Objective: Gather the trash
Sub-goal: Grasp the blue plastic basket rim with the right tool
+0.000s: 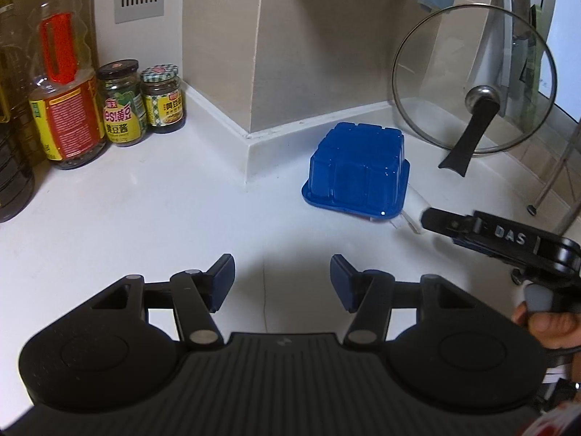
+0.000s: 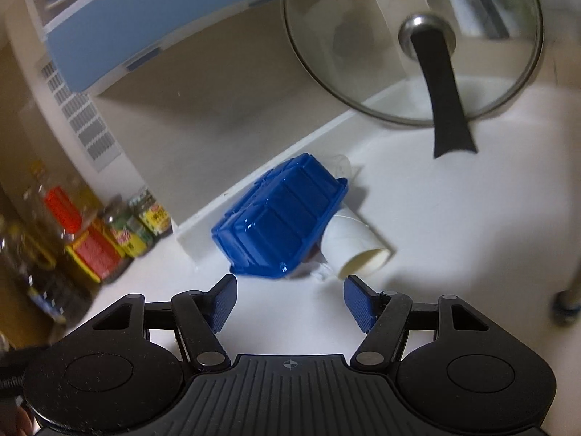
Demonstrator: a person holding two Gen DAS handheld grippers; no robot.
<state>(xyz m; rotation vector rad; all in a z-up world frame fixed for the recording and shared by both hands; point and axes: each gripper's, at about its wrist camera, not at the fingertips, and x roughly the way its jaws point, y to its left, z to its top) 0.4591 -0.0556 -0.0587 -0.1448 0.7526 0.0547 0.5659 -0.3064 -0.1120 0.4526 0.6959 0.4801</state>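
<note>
An upturned blue plastic tub (image 1: 357, 170) lies on the white counter (image 1: 145, 218) by the tiled wall corner. A white cardboard tube (image 2: 354, 247) pokes out from under the blue tub's (image 2: 283, 218) right edge, open end toward me. My right gripper (image 2: 290, 285) is open just short of the tub and tube, with nothing between its fingers. In the left wrist view the right gripper (image 1: 426, 218) reaches in from the right, its tip beside the tube (image 1: 414, 207). My left gripper (image 1: 281, 265) is open and empty over bare counter, well in front of the tub.
A glass pan lid (image 1: 472, 80) with a black handle leans on the wall right of the tub. Two sauce jars (image 1: 145, 105) and an oil bottle (image 1: 65, 87) stand at the left. A metal rack leg (image 1: 544, 189) stands at the far right. A hand (image 1: 548, 327) holds the right gripper.
</note>
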